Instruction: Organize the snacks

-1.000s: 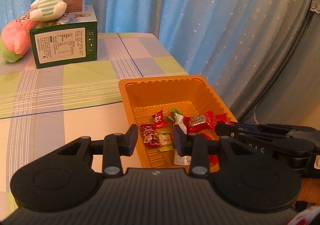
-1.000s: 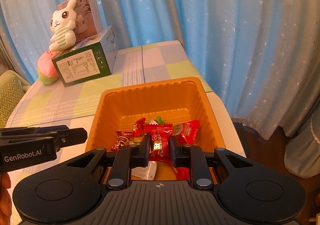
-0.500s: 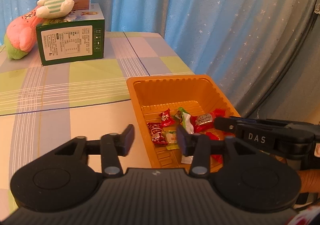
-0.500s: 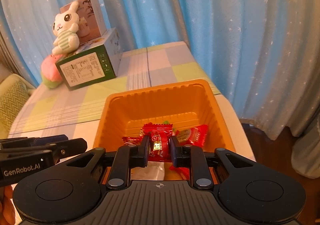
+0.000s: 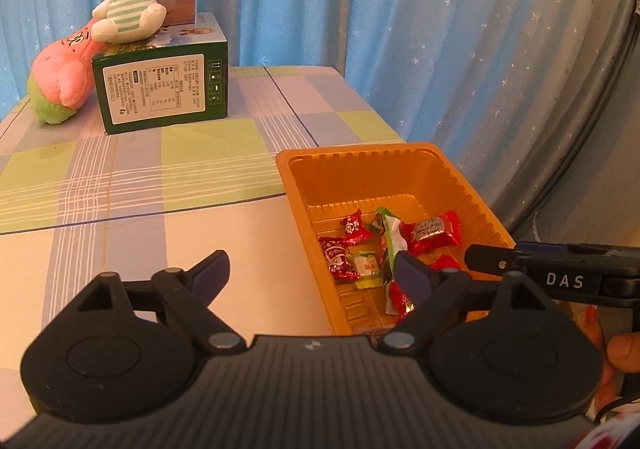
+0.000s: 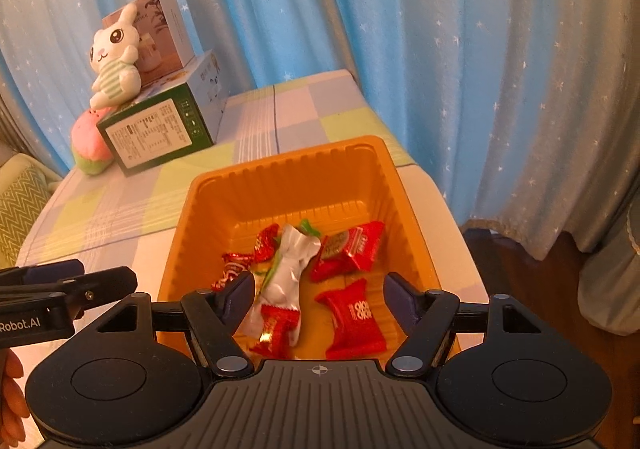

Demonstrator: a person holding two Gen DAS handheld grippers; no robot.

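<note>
A checked pastel tablecloth [image 5: 120,177] covers the table, with blue star-print curtains [image 6: 440,29] behind. The orange tray [image 6: 288,185] sits at the table's right edge (snacks inside), where a silver wrapper [image 6: 290,269] lies lengthwise, pointing away and slightly right. Both the right gripper [image 6: 318,289] and left gripper [image 5: 312,269] are spread wide, holding nothing.

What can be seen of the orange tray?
The orange tray is a rectangular tub of thin, glossy moulded plastic with ribbed walls, a flat rim and a ridged floor. It sits upright on the checked tablecloth near the table's right edge. Wrapped snacks lie loose on its floor: several red packets, a silver-white wrapper and a small yellow-green one. The open right gripper hangs over its near end; whether anything touches the tray is unclear.
</note>
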